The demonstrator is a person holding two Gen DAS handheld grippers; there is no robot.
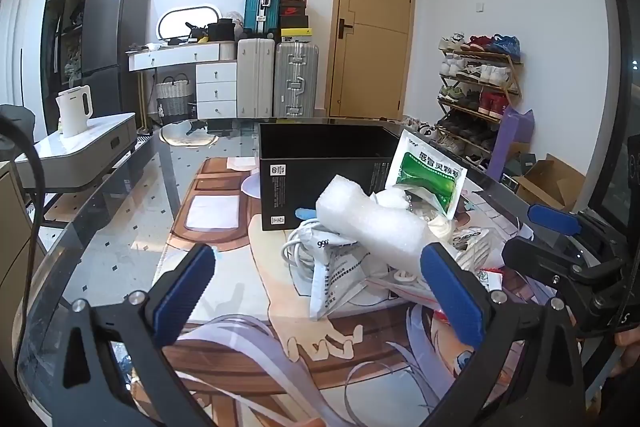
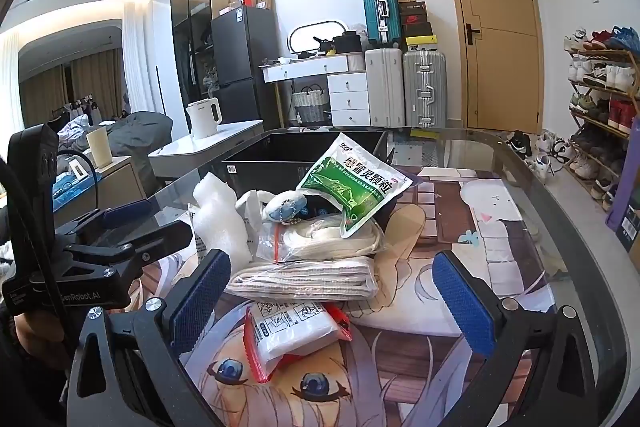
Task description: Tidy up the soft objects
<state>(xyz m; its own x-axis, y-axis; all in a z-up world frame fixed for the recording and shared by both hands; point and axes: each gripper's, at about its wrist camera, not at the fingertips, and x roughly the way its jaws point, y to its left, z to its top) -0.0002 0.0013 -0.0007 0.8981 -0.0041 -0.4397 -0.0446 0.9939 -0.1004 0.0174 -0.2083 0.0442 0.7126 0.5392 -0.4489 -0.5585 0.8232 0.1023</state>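
Observation:
A heap of soft things lies on the printed mat in front of an open black box (image 1: 320,163) (image 2: 296,159). On top leans a green-and-white medicine sachet (image 1: 430,173) (image 2: 354,187). A white foam wrap (image 1: 368,223) (image 2: 216,215), a coiled white cable (image 1: 300,243), white packets (image 1: 340,275), a zip bag of white cord (image 2: 320,239), a folded cloth (image 2: 308,281) and a red-edged packet (image 2: 296,335) make up the rest. My left gripper (image 1: 320,287) is open just short of the heap. My right gripper (image 2: 332,291) is open too, its jaws either side of the cloth and packet without touching.
The glass table (image 1: 120,227) carries an anime-print mat (image 2: 440,227). A side cabinet with a white kettle (image 1: 74,111) stands to the left. Suitcases (image 1: 276,79), a door and a shoe rack (image 1: 476,87) fill the back of the room. The other gripper shows at each view's edge.

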